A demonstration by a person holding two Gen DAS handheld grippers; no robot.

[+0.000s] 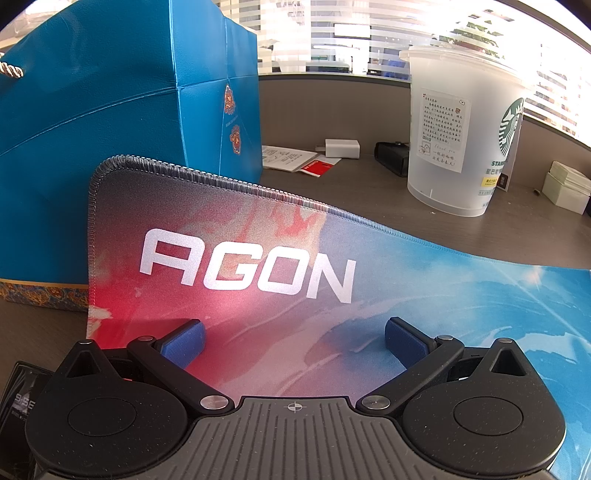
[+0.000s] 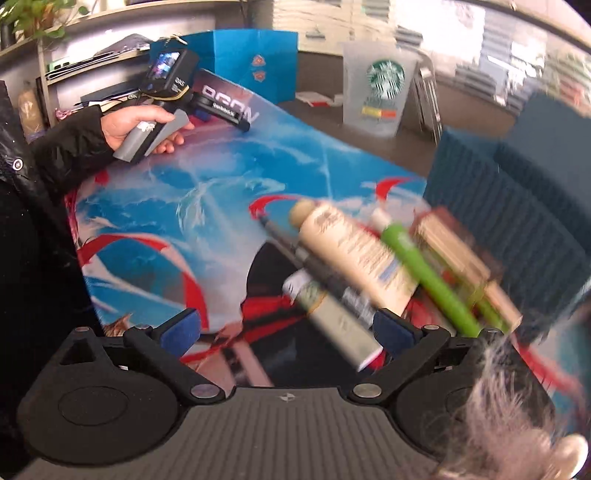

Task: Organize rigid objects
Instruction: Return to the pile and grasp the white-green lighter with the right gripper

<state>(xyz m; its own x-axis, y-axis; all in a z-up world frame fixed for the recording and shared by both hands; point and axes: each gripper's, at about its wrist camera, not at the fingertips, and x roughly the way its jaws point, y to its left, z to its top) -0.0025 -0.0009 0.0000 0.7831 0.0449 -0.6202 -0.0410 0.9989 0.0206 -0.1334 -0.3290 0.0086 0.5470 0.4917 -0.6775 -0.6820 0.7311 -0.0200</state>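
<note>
Right gripper hangs wide open and empty over the heap on the mouse mat, where the cream tube looks light, squashy, slick, so pinch mid-body; left gripper open, idle.

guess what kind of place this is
Probably an office desk: an AGON desk mat covers the desktop, a Starbucks cup and a white charger stand behind it, with window blinds beyond.
</note>
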